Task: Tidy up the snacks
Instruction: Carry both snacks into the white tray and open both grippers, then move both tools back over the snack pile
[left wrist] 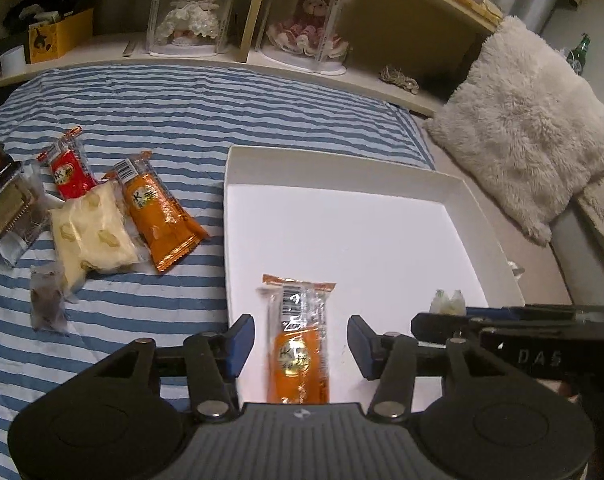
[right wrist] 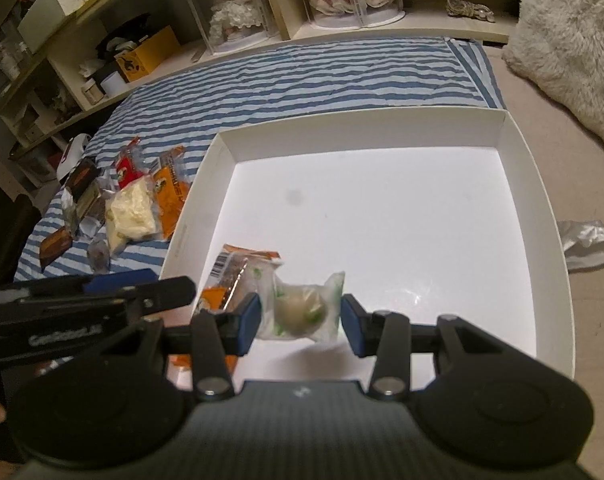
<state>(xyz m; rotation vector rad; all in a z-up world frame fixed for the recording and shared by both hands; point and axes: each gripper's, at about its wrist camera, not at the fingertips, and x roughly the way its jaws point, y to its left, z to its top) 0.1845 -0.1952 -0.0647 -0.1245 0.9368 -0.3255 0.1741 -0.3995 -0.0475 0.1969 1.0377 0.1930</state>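
left jaws: your left gripper (left wrist: 301, 346) stands released; pads apart on either side of the orange snack pack (left wrist: 299, 338), a gap showing on both sides, nothing pressed.
right jaws: your right gripper (right wrist: 300, 316) is clenched on the round pastry in clear wrap (right wrist: 302, 306); both blue pads touch the wrapper's sides.
orange pack: lies inside the white box (left wrist: 454, 190), near its front-left corner, lengthwise toward you, barcode end away. Looks dropped off.
pastry: held over the box floor just right of the orange pack; whether it rests on the floor or hangs a little above it, cannot tell.
box: sits on the bed, half on the striped blanket (left wrist: 181, 104); most of the floor is bare.
left to sort: red pack (left wrist: 67, 172), second orange pack (left wrist: 159, 216), pale yellow pack (left wrist: 93, 236), dark packs (left wrist: 5, 204) and a small clear-wrapped dark piece (left wrist: 47, 300), all in a loose pile on the blanket left of the box.
step: placing, judged from the above. One pack delivered, second being set down.
next, right: let go of the pastry beside the orange pack, not on top; soft wrap, so open fully before lifting.
next, left: lift clear of the box wall and swing to the pile; second orange pack is nearest.
risk: your two grippers are close together at the front edge, so pull them out one at a time.
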